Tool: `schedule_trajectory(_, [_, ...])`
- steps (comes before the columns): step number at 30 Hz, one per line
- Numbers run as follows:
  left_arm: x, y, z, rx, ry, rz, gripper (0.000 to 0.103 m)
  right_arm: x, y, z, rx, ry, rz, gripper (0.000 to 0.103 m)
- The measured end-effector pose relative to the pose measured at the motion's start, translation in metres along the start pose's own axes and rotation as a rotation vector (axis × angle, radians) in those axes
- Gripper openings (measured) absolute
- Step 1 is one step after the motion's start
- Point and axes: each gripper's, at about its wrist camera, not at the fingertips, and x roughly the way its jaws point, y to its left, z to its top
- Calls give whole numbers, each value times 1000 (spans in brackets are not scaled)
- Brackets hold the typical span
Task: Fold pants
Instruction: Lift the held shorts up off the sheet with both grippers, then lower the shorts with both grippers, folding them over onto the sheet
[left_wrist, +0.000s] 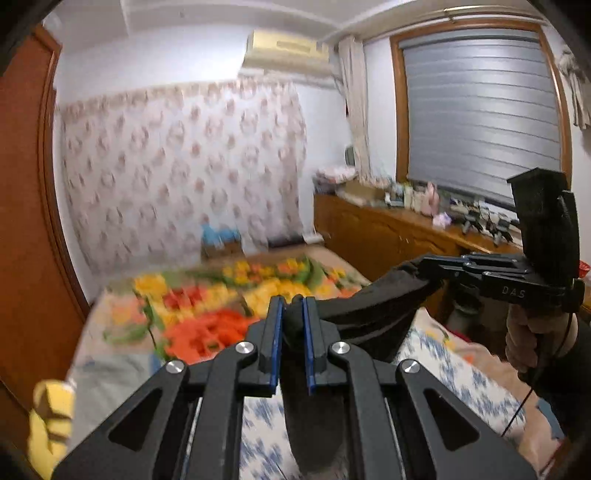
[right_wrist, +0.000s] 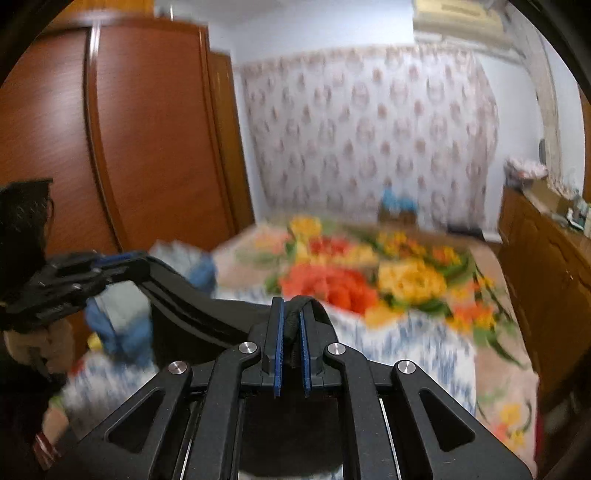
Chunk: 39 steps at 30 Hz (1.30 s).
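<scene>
Pants held up between two grippers, no fold seen yet.

The pants (left_wrist: 354, 314) are pinched at one edge by the closed jaws of the left gripper (left_wrist: 293, 321) and at the other by the closed jaws of the right gripper (right_wrist: 291, 325). The dark cloth is stretched from one pair of jaws to the other and hangs below them, over the bed (right_wrist: 424, 354). It is judged that the task is at an early stage: laying down and folding are left.
</scene>
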Motion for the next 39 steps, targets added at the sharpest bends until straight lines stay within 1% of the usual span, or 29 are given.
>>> schedule_trajectory(2, [-8, -1, 3, 11, -14, 8, 8, -8, -3, 12, 20, -44, 7, 5])
schedule_trajectory(4, [-15, -1, -13, 10, 3, 12, 8, -12, -2, 12, 23, -53, 14, 5])
schedule_trajectory(5, [-15, 0, -18, 11, 14, 16, 8, -13, 1, 8, 20, -47, 17, 5])
schedule_trajectory(6, [-17, -1, -33, 13, 35, 21, 8, -13, 4, 1, 15, -36, 19, 5])
schedule_trajectory(7, [-18, -1, -45, 8, 55, 19, 8, -10, 8, -13, 9, -11, 21, 5])
schedule_trajectory(8, [-19, -2, -67, 0, 94, 11, 8, -6, 13, -22, 7, 12, 23, 5])
schedule_trajectory(9, [-19, -3, -85, -6, 126, 7, 8, -1, 17, -39, 5, 55, 21, 5])
schedule_trajectory(10, [-18, -5, -95, -12, 146, 5, 8, 4, 23, -57, 2, 97, 18, 5])
schedule_trajectory(11, [-18, -5, -116, -24, 185, 0, 8, 7, 28, -68, -1, 125, 17, 5])
schedule_trajectory(13, [-18, -8, -149, -54, 245, -7, 8, 17, 36, -103, -2, 208, 14, 5])
schedule_trajectory(14, [-21, -11, -161, -69, 258, -10, 8, 20, 41, -121, -3, 247, 14, 5])
schedule_trajectory(16, [-25, -13, -178, -97, 279, -21, 8, 22, 51, -147, -14, 296, 12, 5])
schedule_trajectory(18, [-28, -18, -193, -98, 297, -15, 8, 20, 58, -160, -16, 312, 11, 5])
schedule_trajectory(20, [-31, -24, -195, -109, 304, -22, 8, 16, 63, -170, -13, 318, 11, 5])
schedule_trajectory(24, [-46, -36, -202, -95, 304, -24, 8, 5, 70, -175, -6, 321, 1, 5])
schedule_trajectory(26, [-52, -36, -207, -100, 306, -29, 8, 3, 72, -174, -6, 322, 0, 5])
schedule_trajectory(29, [-59, -36, -218, -105, 325, -31, 8, -3, 78, -181, -13, 328, 4, 5])
schedule_trajectory(31, [-59, -36, -229, -111, 353, -26, 8, -4, 82, -190, -8, 340, 9, 5])
schedule_trajectory(34, [-59, -39, -239, -125, 372, -24, 8, -3, 87, -202, -14, 360, 8, 5])
schedule_trajectory(39, [-60, -41, -249, -132, 384, -28, 8, 0, 95, -220, -37, 387, -11, 5])
